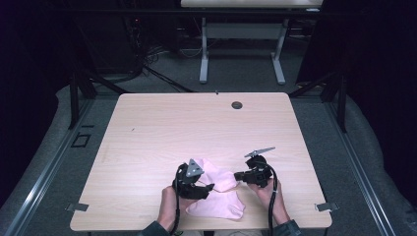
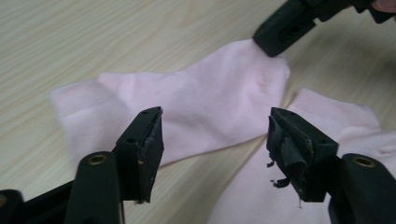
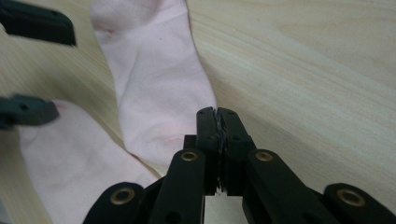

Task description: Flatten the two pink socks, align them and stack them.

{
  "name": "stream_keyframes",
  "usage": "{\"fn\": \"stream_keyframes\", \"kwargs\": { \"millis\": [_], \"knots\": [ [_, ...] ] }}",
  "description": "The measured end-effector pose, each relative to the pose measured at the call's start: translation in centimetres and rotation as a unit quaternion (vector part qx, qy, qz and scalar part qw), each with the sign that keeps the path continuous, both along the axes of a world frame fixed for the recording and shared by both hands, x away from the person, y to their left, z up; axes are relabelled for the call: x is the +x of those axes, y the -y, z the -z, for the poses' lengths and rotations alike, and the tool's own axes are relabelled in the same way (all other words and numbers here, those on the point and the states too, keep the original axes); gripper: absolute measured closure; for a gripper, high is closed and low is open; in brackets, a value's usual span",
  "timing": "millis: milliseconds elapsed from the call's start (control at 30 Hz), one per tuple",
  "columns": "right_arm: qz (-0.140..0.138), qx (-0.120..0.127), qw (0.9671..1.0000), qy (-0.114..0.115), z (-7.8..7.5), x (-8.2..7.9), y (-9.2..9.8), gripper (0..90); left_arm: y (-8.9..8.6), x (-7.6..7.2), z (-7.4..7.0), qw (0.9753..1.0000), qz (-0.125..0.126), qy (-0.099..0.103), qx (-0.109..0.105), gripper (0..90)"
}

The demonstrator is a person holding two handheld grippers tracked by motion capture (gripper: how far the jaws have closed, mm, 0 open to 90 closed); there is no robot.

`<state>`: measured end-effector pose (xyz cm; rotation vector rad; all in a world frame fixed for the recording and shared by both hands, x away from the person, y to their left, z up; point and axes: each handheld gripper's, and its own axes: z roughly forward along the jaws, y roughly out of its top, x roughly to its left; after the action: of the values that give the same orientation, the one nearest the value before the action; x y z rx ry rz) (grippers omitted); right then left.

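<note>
Item: two pale pink socks, soft fine-knit fabric, lying flat and limp on the counter (image 1: 147,123), a light wood-grain laminate top with rounded corners.

Upper sock (image 2: 196,102): elongated, faintly ribbed at the cuff, gently creased; lies toward 6 o'clock on the counter, between the two claws.

Lower sock (image 2: 299,154): broader fold of the same knit, just beside and touching the upper sock, nearer the counter's front edge.

Left claw (image 2: 215,140): black hard plastic with brass rivets and frayed rubber pads; jaws spread wide apart, hovering over the socks.

Right claw (image 3: 218,122): same build, jaws pressed together, tips at the upper sock's edge; whether fabric is pinched cannot be told.
</note>
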<state>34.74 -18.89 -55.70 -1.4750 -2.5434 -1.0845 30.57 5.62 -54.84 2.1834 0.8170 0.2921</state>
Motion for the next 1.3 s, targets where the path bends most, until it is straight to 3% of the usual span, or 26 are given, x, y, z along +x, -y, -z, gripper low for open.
{"fn": "stream_keyframes", "kwargs": {
  "millis": [67, 367, 500, 700, 833, 1000, 1100, 1300],
  "knots": [
    [0.004, 0.019, 0.9998, -0.004, -0.2, 0.0, 0.0, 88.2, 1.3, 0.0, 0.2, 0.9998, 0.016, -0.005, 0.008, 38.6],
    [0.014, 0.037, 0.9991, -0.014, -0.3, 0.0, 0.3, 88.1, 5.1, 1.1, 1.4, 0.9964, 0.059, -0.037, 0.048, 46.4],
    [0.015, 0.039, 0.999, -0.019, 0.0, 0.1, 0.3, 87.9, 5.8, 1.4, 1.8, 0.9943, 0.07, -0.046, 0.066, 53.8],
    [0.016, 0.044, 0.9987, -0.021, 0.3, 0.2, 0.4, 87.6, 6.1, 1.6, 1.6, 0.993, 0.072, -0.043, 0.084, 68.6],
    [0.015, 0.051, 0.9984, -0.018, 0.3, 0.1, 0.4, 85.0, 6.0, 1.9, 1.6, 0.9921, 0.077, -0.04, 0.09, 83.0],
    [0.025, 0.061, 0.9976, 0.02, -0.3, -0.5, 1.0, 77.7, 5.0, 2.5, 0.6, 0.9951, 0.067, -0.046, 0.057, 86.6],
    [0.043, 0.072, 0.9955, 0.044, -0.8, -1.0, 1.8, 72.3, 4.1, 3.3, -0.6, 0.9967, 0.058, -0.05, 0.028, 86.9],
    [0.06, 0.068, 0.993, 0.077, -1.5, -2.2, 2.7, 58.4, 2.6, 5.1, -3.4, 0.9977, 0.034, -0.051, -0.029, 86.9]
  ]
}}
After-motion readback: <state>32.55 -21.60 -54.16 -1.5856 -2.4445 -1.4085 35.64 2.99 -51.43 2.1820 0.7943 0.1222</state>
